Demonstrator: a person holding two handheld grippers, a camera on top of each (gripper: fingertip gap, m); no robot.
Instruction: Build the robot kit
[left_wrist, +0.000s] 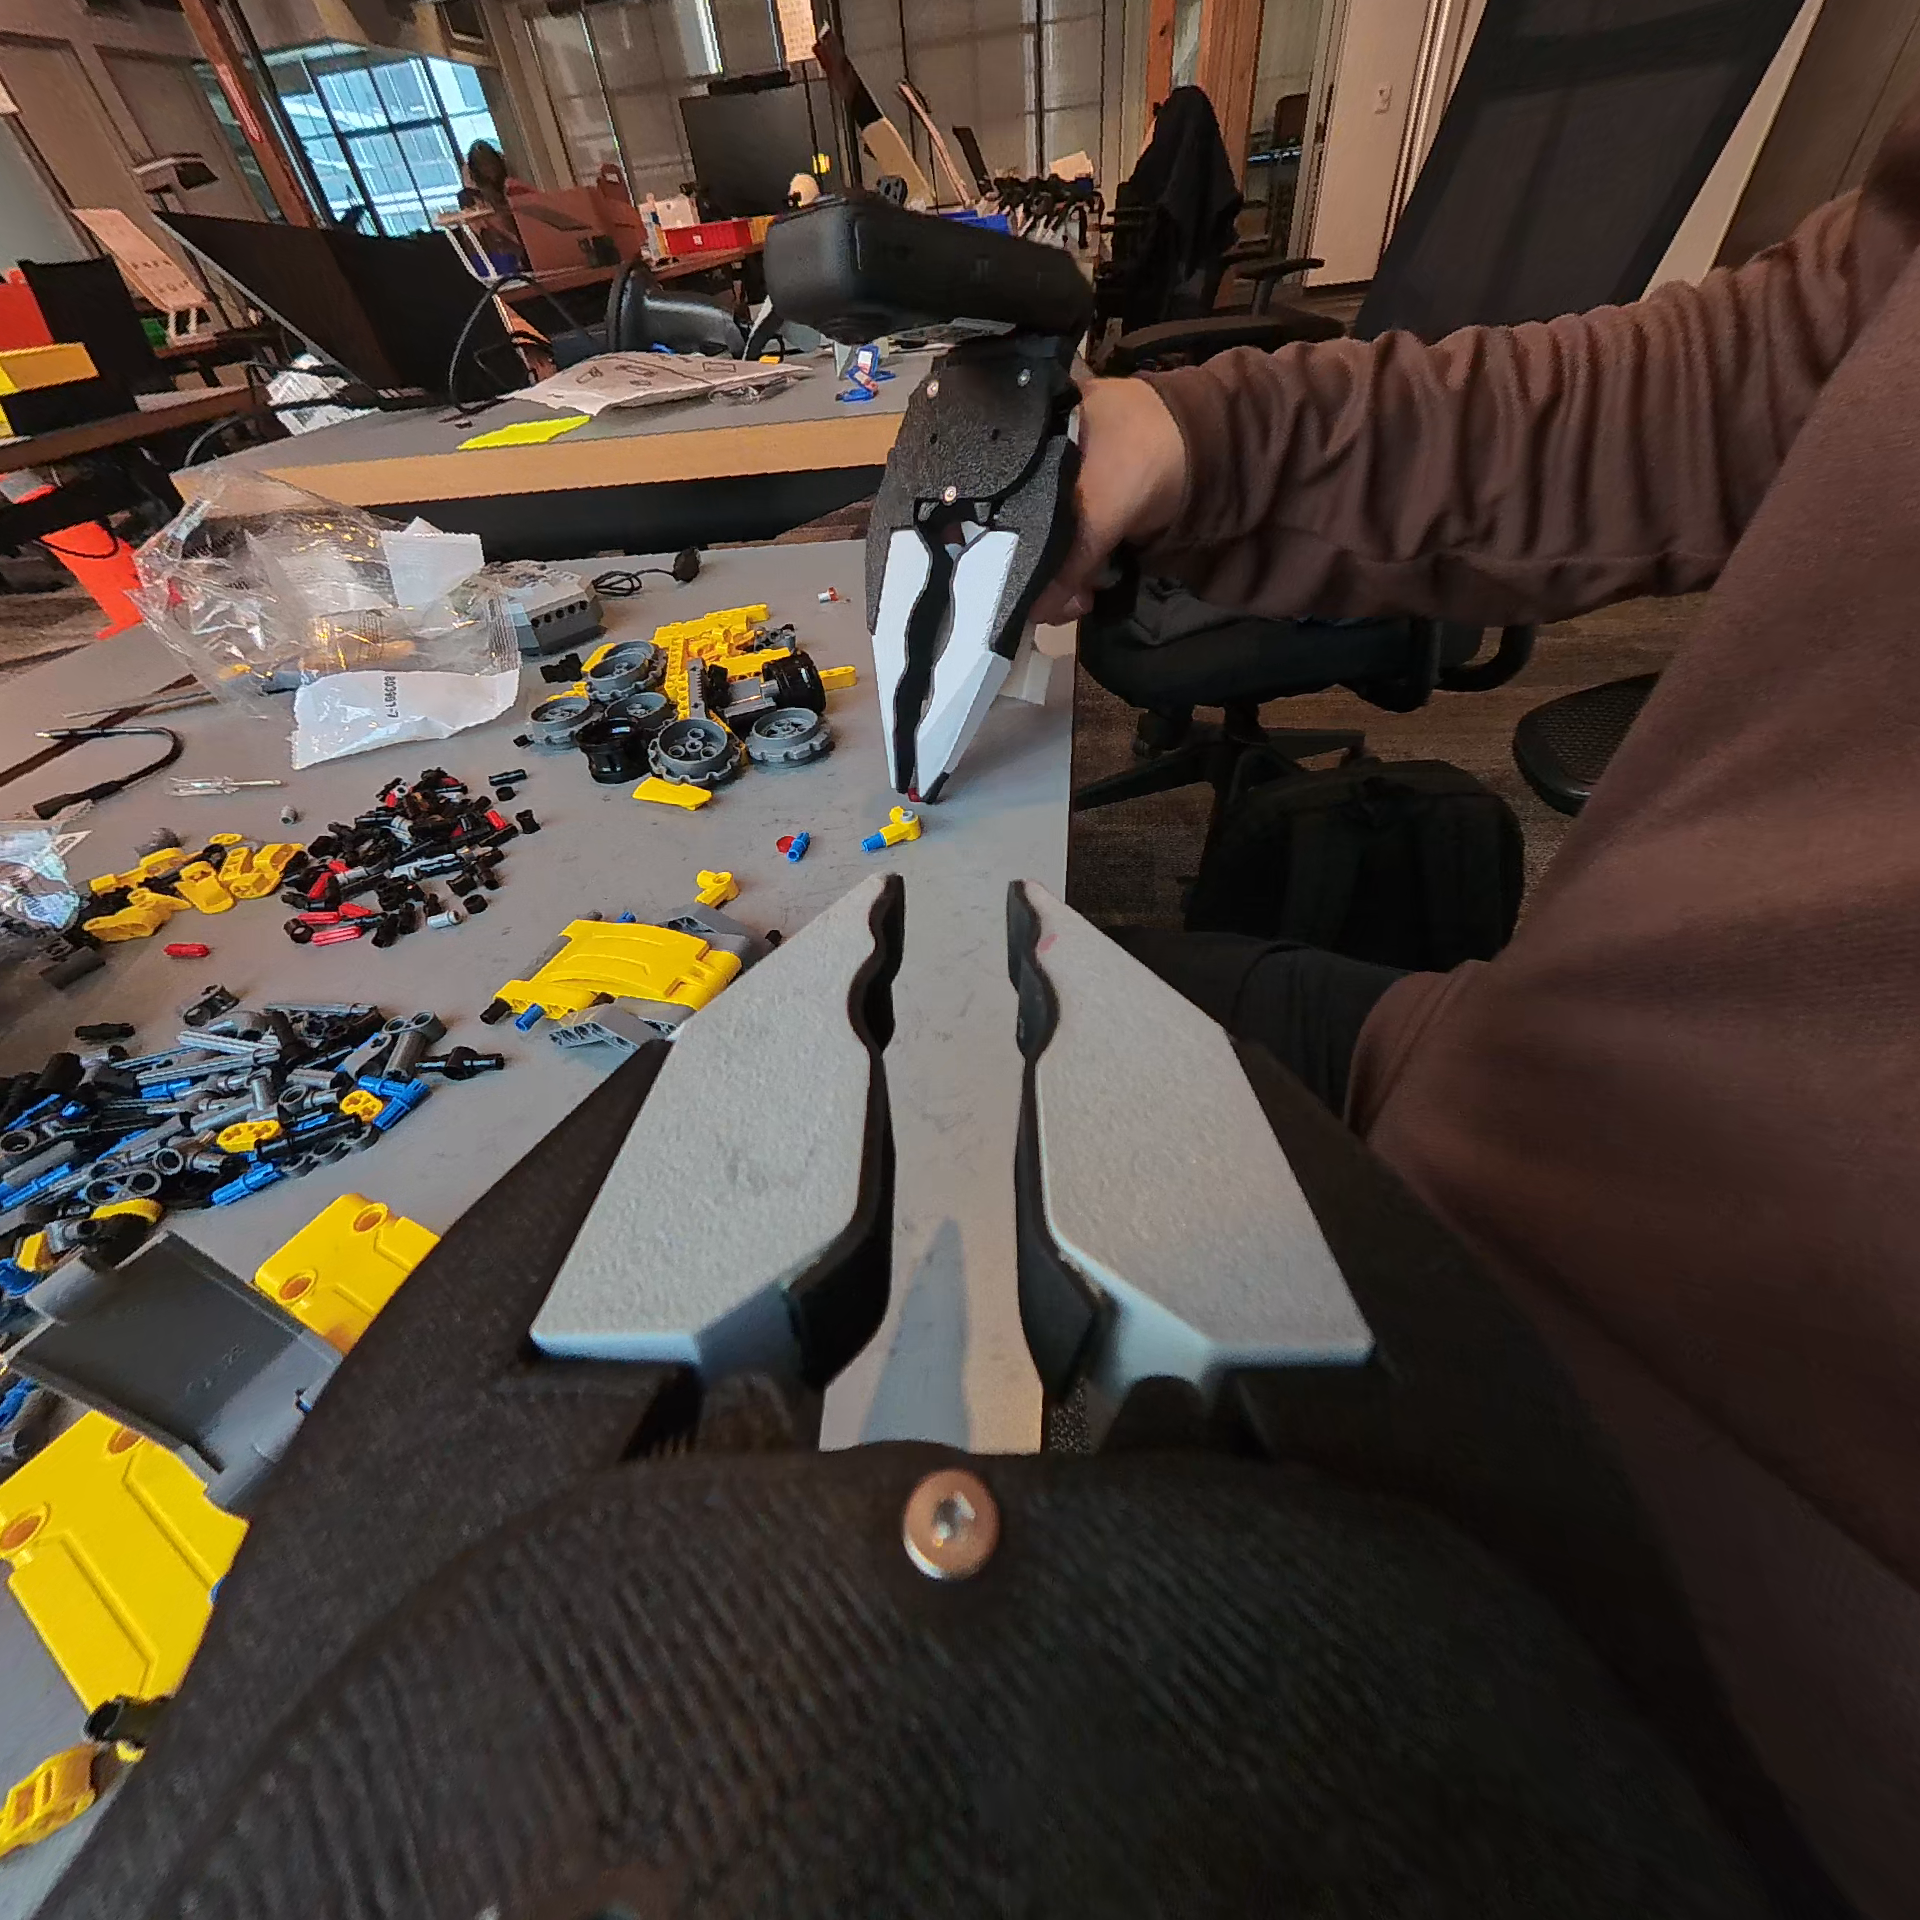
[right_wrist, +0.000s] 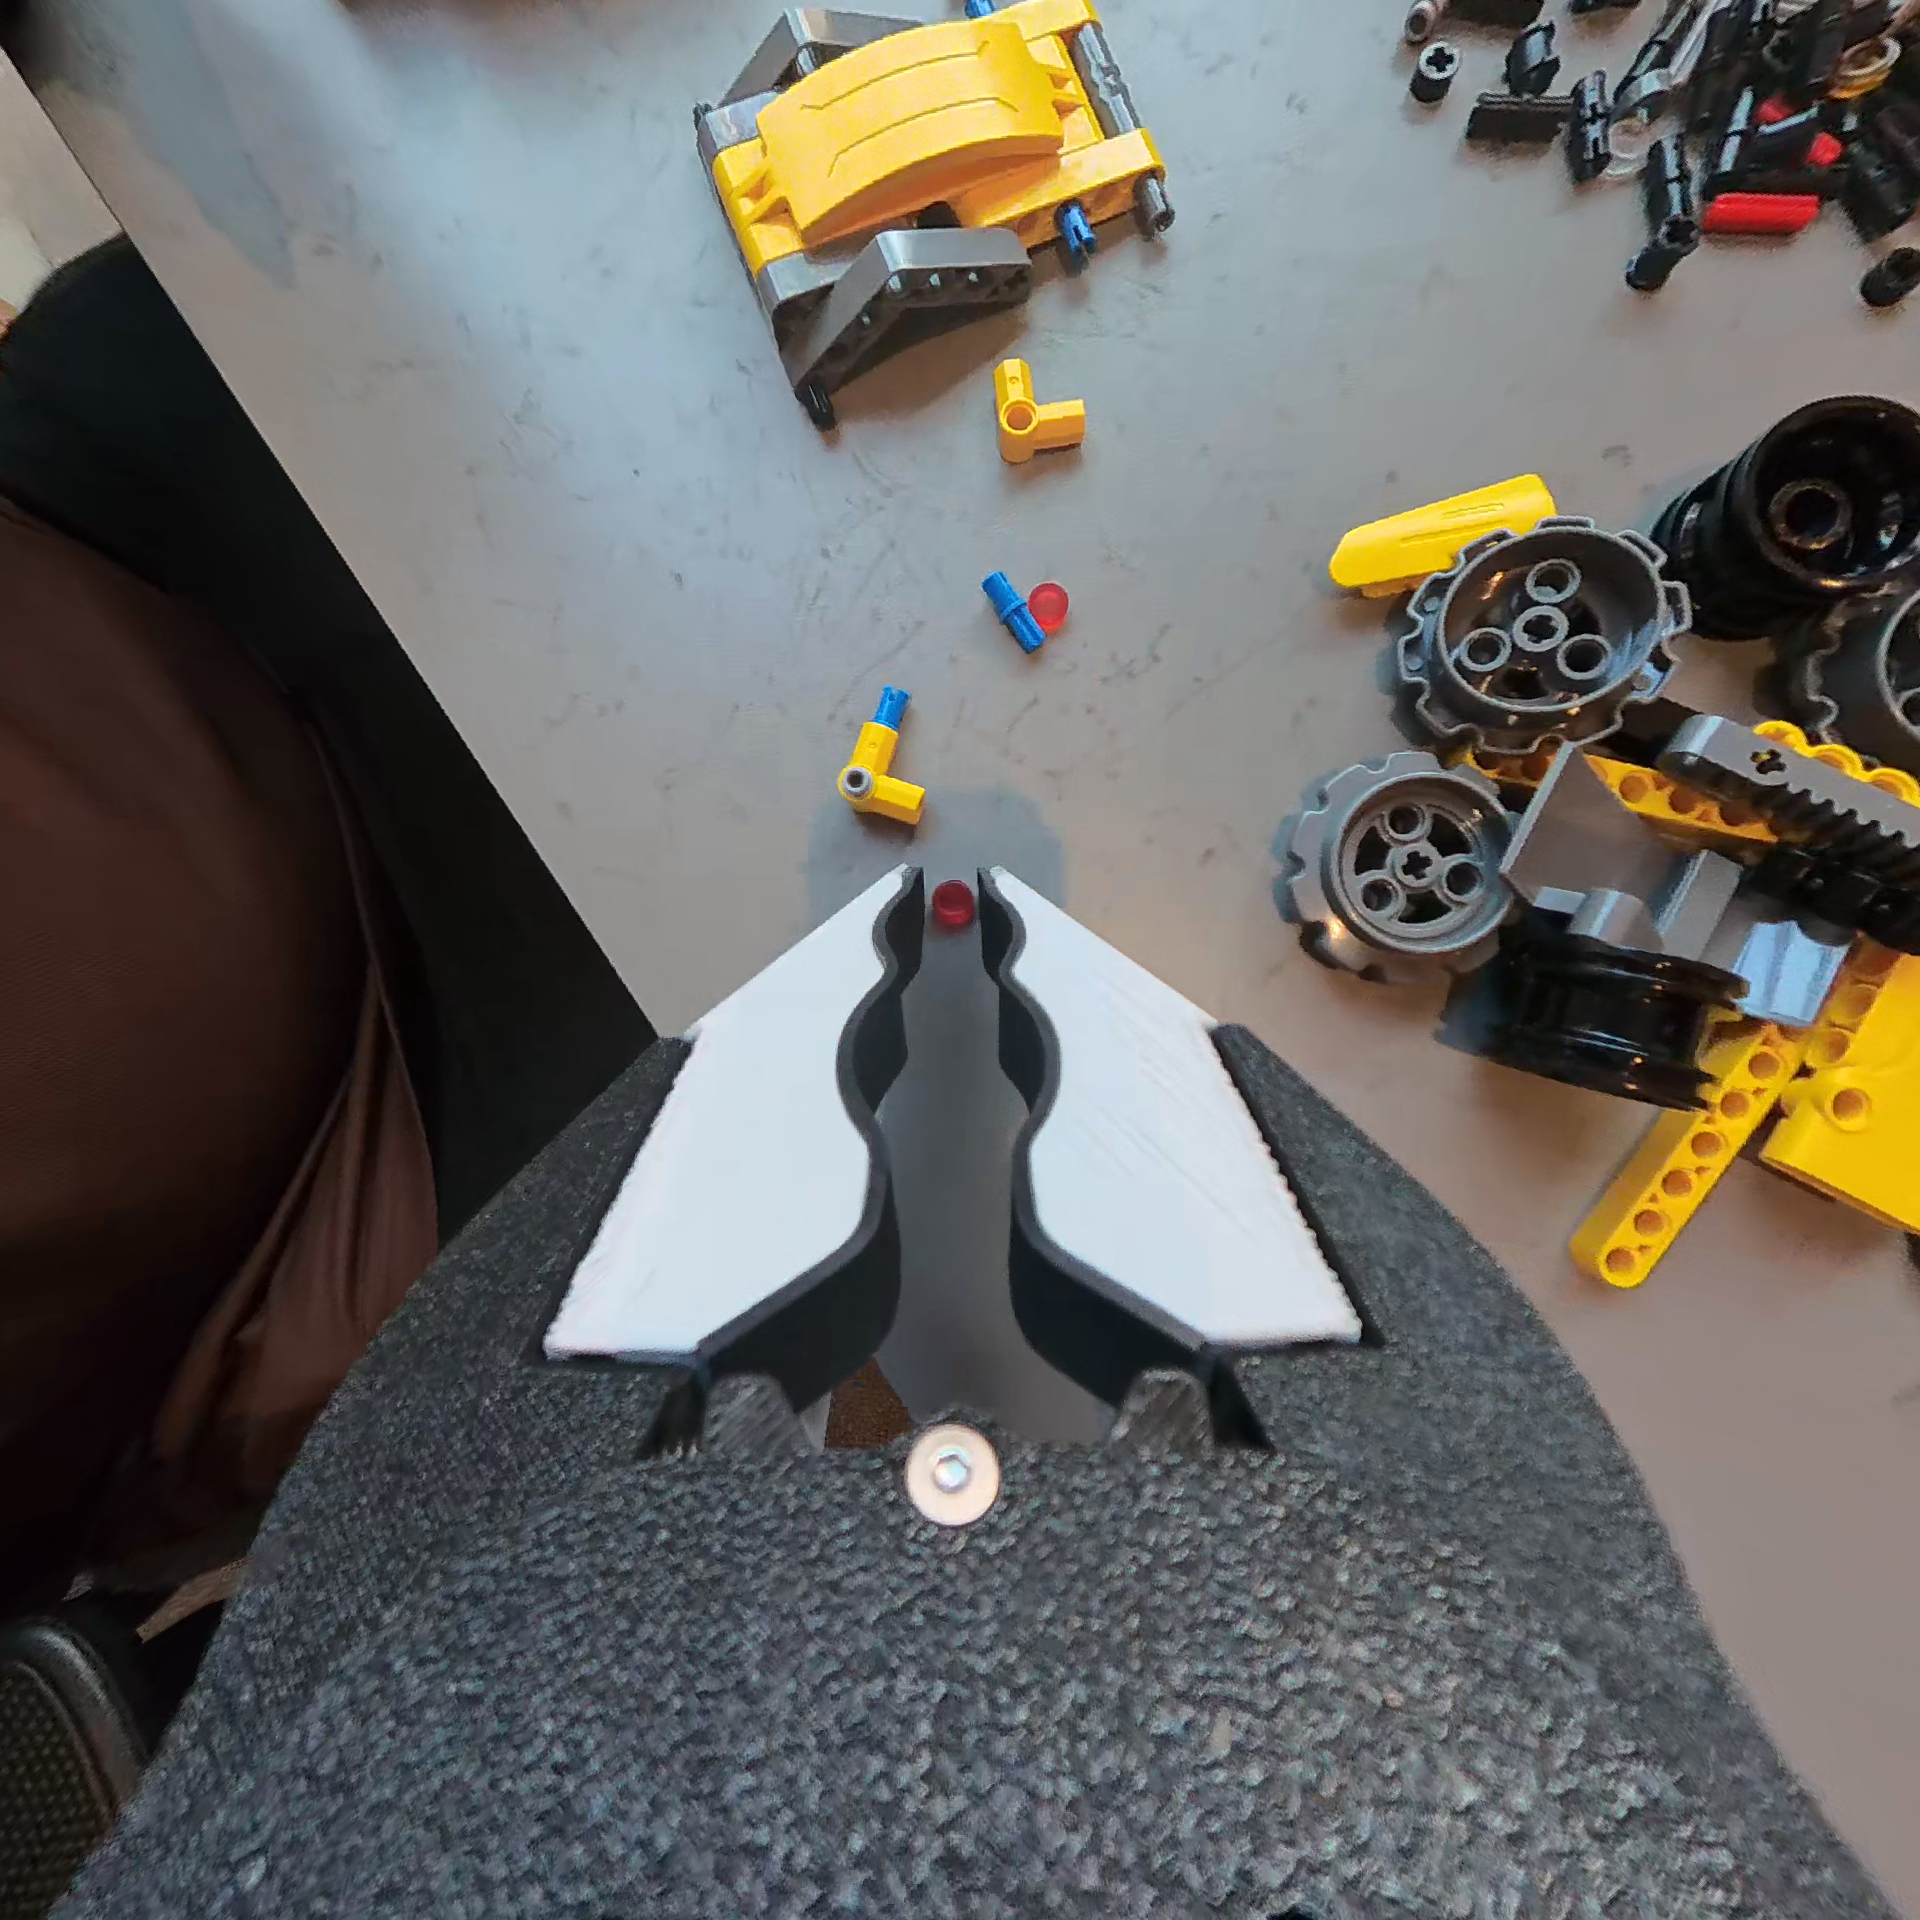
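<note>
My right gripper (right_wrist: 950, 883) points down at the grey table (right_wrist: 520, 468). Its tips straddle a small red round stud (right_wrist: 951, 902) that lies on the table, with a thin gap on each side. In the left wrist view the right gripper (left_wrist: 914, 792) stands steeply near the table's right edge, held by a hand in a brown sleeve (left_wrist: 1455, 436). A yellow angle connector with a blue pin (right_wrist: 883, 774) lies just beyond the tips. My left gripper (left_wrist: 956, 899) is open and empty, hovering above the table nearer the person.
A blue pin (right_wrist: 1011, 611) with another red stud (right_wrist: 1047, 606), a yellow elbow piece (right_wrist: 1034, 416) and a yellow panel assembly (right_wrist: 914, 156) lie ahead. Grey wheels (right_wrist: 1538, 634) and a yellow chassis are on the right. Piles of small parts (left_wrist: 405, 852) and a plastic bag (left_wrist: 312, 603) sit left. The tips of one gripper are about 20 centimetres away from the tips of the other.
</note>
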